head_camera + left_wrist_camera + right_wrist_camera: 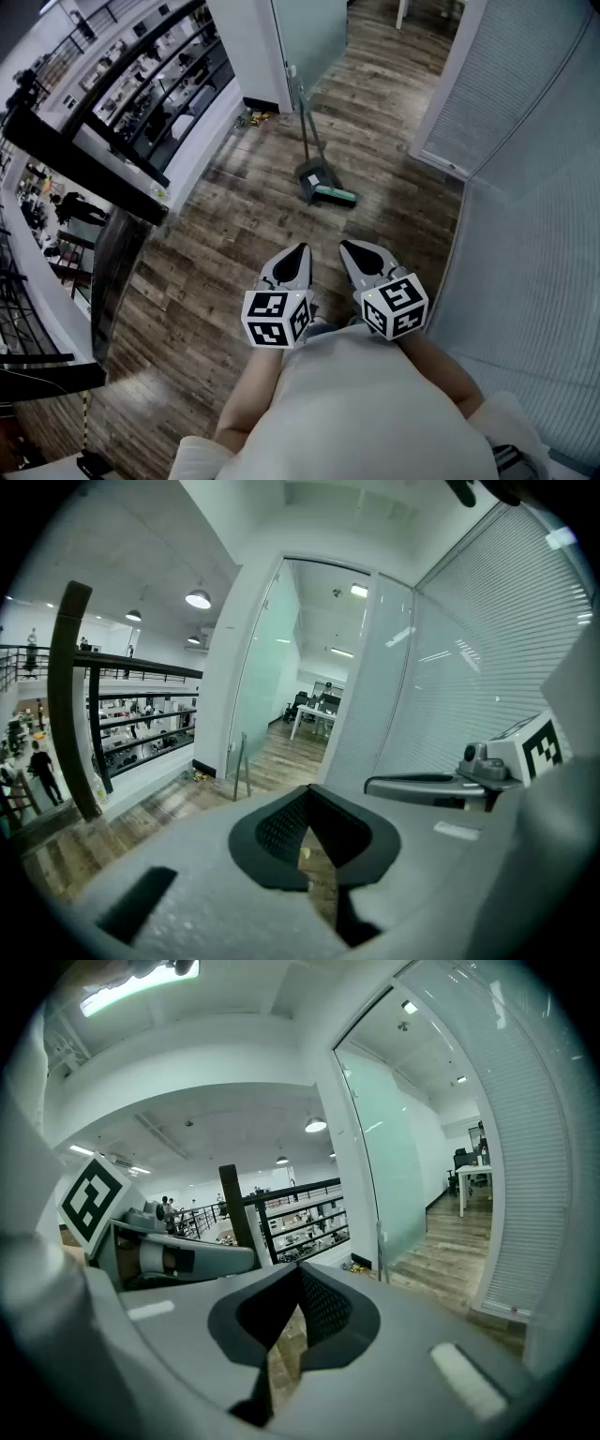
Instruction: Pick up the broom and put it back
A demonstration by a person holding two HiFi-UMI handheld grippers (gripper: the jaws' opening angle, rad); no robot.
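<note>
The broom (335, 196) has a green head and rests on the wooden floor with a dark dustpan (312, 177). Its long handle (307, 127) leans toward the glass wall. Both stand well ahead of my grippers. My left gripper (299, 250) and right gripper (348, 246) are side by side close to my body, pointing at the broom, jaws together with nothing between them. In the left gripper view the handle (242, 765) is a thin upright by the glass, beyond the closed tips (309, 790). The right gripper view shows the handle (381, 1254) past its closed tips (300, 1267).
A dark railing (89, 169) over a drop to a lower floor runs along the left. A glass partition (309, 37) stands behind the broom, and a wall with blinds (525, 141) fills the right. Small yellow bits (255, 116) lie at the wall base.
</note>
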